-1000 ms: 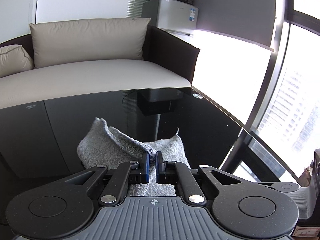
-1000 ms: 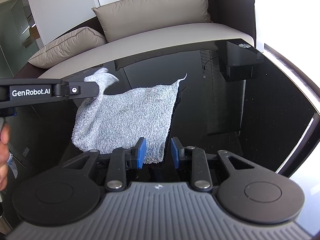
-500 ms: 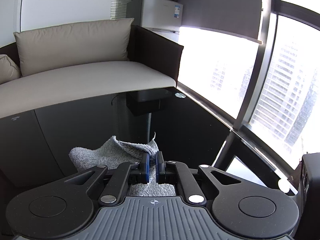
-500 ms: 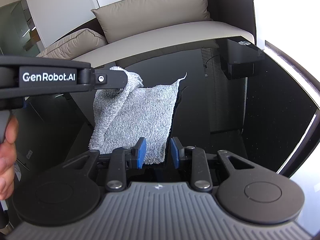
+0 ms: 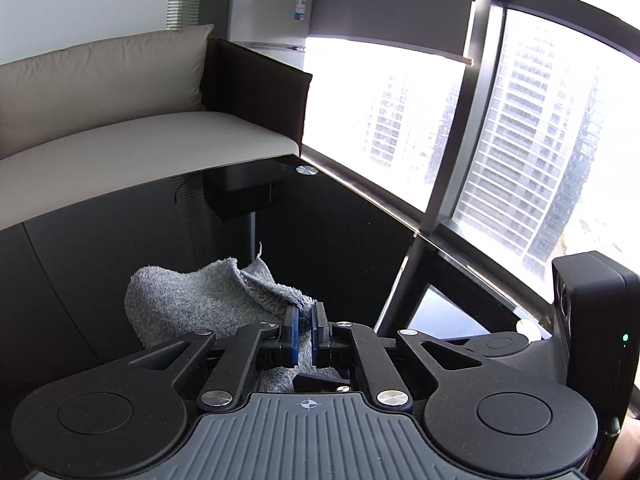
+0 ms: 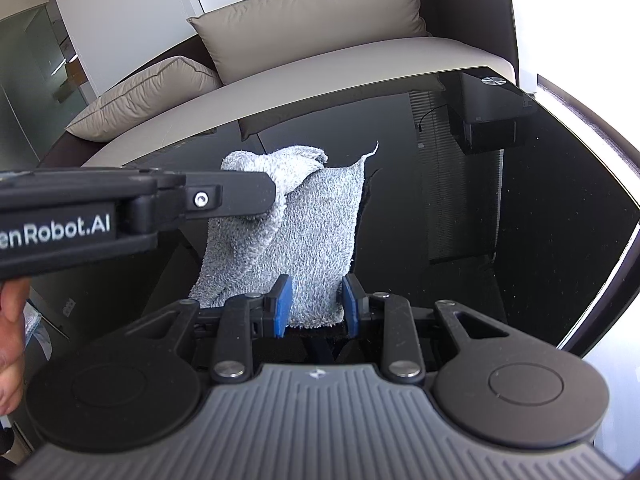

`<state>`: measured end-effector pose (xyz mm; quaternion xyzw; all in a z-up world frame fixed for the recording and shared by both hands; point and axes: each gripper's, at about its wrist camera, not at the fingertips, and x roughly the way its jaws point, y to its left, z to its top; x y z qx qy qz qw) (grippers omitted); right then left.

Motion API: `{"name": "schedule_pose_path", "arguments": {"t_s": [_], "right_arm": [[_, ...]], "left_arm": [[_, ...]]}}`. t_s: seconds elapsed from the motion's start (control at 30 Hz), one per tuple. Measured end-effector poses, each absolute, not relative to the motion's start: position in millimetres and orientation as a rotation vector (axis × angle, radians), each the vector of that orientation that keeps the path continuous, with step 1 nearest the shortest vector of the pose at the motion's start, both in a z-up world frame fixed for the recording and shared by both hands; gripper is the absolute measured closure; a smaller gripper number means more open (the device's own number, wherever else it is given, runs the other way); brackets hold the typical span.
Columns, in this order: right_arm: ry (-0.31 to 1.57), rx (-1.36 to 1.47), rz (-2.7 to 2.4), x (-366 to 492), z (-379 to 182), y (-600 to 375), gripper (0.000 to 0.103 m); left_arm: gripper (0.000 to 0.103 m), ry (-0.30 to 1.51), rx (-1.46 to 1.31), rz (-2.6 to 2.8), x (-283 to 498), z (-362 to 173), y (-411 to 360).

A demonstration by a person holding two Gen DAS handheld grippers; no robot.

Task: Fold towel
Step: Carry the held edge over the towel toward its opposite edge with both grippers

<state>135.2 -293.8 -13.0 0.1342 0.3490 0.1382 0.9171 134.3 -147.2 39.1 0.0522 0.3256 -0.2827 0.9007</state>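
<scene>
On the glossy black worktop (image 6: 520, 208), a grey towel (image 6: 316, 232) lies partly folded, its right portion flat on the surface and its left edge lifted and carried over toward the middle. In the right wrist view, the left tool (image 6: 269, 194) reaches in from the left side; its black finger bearing white lettering ends at the raised fold, and the cloth drapes down from that point. In the left wrist view, the left tool (image 5: 305, 334) has its two blue pads (image 5: 294, 330) drawn close together with a thin layer of towel (image 5: 200, 304) pinched between them, so this tool is closed and gripping the towel's edge. The lifted flap forms a rounded hump just ahead of the pads, with a thin loose thread standing up at a far corner.

The right tool (image 6: 316, 306) sits low at the near edge of the towel. Its blue pads (image 6: 282, 306) stand well apart, one on either side of the near hem, and neither presses the cloth; this tool is open. The hem lies between the fingers, flat against the worktop.

Beyond the worktop stands a beige sofa (image 6: 360, 52) with dark armrests and a loose cushion (image 6: 148, 96) at its left end. A small round metal disc (image 6: 493, 81) lies at the far right corner of the worktop. A window (image 5: 560, 160) with a view of tall buildings fills the right of the left wrist view.
</scene>
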Motion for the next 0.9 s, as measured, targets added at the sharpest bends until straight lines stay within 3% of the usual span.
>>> {"name": "schedule_pose_path", "arguments": {"t_s": [0.33, 0.4, 0.5, 0.6, 0.9], "right_arm": [[0.731, 0.198, 0.254, 128.1, -7.8, -296.4, 0.074], [0.731, 0.186, 0.236, 127.5, -7.4, -299.8, 0.07], [0.728, 0.205, 0.197, 129.2, -8.3, -308.6, 0.058], [0.72, 0.251, 0.159, 133.0, -8.9, -319.9, 0.057], [0.662, 0.369, 0.129, 139.6, -3.3, -337.8, 0.057]], "left_arm": [[0.097, 0.737, 0.108, -0.631, 135.5, 23.2, -134.9], [0.097, 0.742, 0.103, -0.629, 134.4, 19.1, -132.3], [0.091, 0.726, 0.101, -0.612, 129.8, 15.8, -127.6], [0.066, 0.705, 0.094, -0.582, 124.1, 15.9, -122.3], [0.059, 0.657, 0.168, -0.495, 102.8, 10.4, -116.4]]}}
